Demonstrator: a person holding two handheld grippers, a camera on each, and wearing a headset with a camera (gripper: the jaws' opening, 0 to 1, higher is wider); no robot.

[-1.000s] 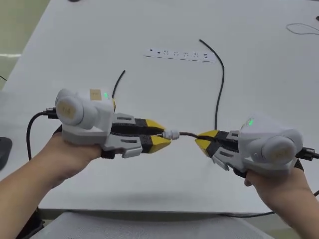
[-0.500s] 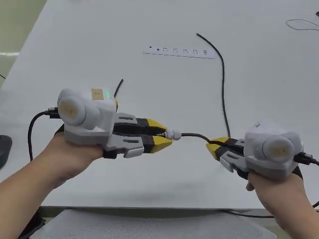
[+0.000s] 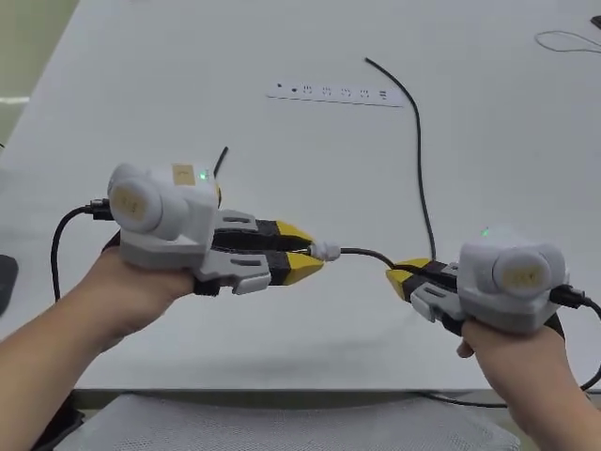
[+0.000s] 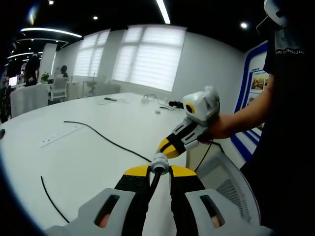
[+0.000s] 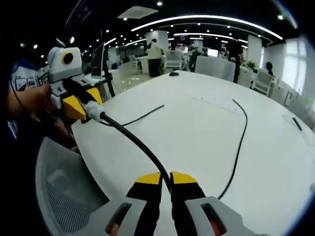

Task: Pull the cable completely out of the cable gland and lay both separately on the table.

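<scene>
Quick status: left gripper (image 3: 313, 254) has its jaws closed down on the white cable gland (image 3: 325, 252), w/ the gland poking out past the yellow tips. Right gripper (image 3: 396, 275) is clamped on the black cable (image 3: 364, 253), jaws nearly together w/ just the cable between them. Cable's not out of the gland yet, and a short bowed stretch spans the gap btwn the two grippers. All of it is held up on the person's side of the power strip (image 3: 327, 93), well apart from it, gland roughly in line w/ the strip's middle. Past the right gripper the cable runs over the table (image 3: 141, 85) to the strip's right end. A short black wire (image 3: 220, 162) lies near the strip's left end, person's side.
</scene>
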